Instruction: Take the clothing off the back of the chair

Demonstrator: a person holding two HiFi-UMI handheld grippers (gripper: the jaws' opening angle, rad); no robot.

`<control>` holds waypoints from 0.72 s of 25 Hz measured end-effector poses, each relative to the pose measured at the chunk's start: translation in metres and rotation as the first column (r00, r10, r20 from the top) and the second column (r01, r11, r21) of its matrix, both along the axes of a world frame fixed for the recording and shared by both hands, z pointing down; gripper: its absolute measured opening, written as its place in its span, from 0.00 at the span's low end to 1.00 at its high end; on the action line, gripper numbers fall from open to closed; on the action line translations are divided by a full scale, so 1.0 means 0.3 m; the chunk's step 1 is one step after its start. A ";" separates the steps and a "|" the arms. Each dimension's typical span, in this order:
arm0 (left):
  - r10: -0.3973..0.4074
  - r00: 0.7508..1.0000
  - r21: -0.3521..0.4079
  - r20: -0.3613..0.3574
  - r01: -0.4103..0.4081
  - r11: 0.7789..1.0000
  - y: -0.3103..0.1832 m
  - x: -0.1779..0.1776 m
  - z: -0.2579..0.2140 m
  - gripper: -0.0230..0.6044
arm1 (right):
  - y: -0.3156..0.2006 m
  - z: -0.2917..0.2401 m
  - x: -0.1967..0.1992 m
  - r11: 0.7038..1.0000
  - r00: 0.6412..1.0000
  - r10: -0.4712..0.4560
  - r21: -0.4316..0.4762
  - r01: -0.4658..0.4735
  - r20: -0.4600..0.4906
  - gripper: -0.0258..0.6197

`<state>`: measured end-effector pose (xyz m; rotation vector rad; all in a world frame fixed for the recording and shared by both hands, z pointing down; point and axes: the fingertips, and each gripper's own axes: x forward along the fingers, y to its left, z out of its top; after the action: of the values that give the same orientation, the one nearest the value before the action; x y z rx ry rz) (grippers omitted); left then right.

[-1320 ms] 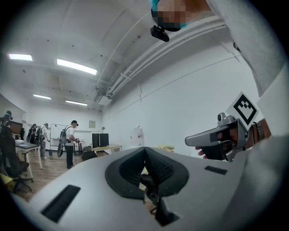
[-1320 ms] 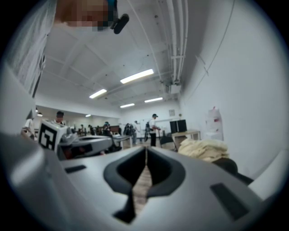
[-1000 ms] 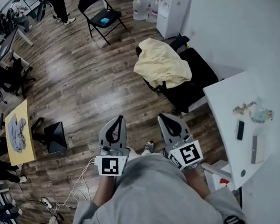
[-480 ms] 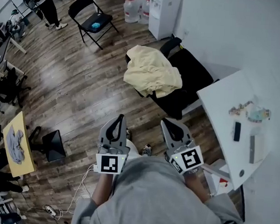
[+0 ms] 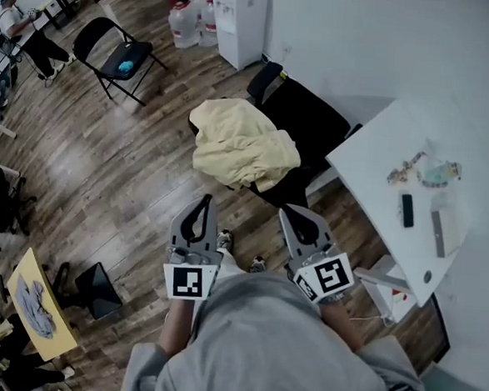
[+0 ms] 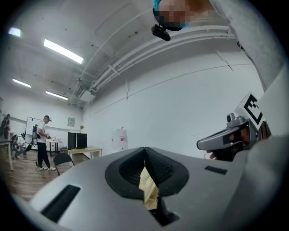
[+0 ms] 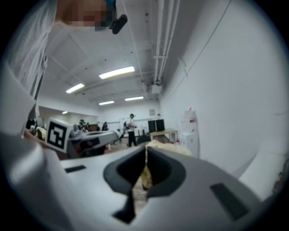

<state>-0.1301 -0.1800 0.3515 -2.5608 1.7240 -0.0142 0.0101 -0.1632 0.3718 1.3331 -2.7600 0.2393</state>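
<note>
Now you're at the approach step, I'd say: your left gripper [image 5: 204, 203] and right gripper [image 5: 292, 212] are both clenched on nothing. At twelve o'clock, well apart, the garment [image 5: 240, 144] drapes the chair [image 5: 308, 120]. Next, step closer, open the jaws, pinch cloth.

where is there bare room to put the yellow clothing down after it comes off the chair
White table: bare at the corner nearest the office chair, small items farther along. Wood floor between the folding chair and the yellow clothing is open. The small yellow table is crowded by a grey cloth.
</note>
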 end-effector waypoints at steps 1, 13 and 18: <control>0.016 1.000 0.005 0.000 -0.016 1.000 -0.024 -0.004 -0.005 0.09 | -0.014 0.000 -0.007 1.000 1.000 0.012 -0.001 -0.012 -0.005 0.09; 0.174 0.985 -0.024 0.004 -0.174 0.984 -0.227 -0.033 0.010 0.09 | -0.128 0.003 -0.075 0.987 0.987 0.159 -0.025 -0.159 -0.020 0.09; 0.261 0.965 -0.029 0.016 -0.261 0.965 -0.295 -0.013 0.026 0.10 | -0.150 0.013 -0.079 0.972 0.972 0.233 -0.031 -0.234 -0.029 0.09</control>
<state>-0.1341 -0.2685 0.3594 -2.7752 1.3749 -0.0515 -0.0135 -0.2082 0.3757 1.6395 -2.5639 0.2789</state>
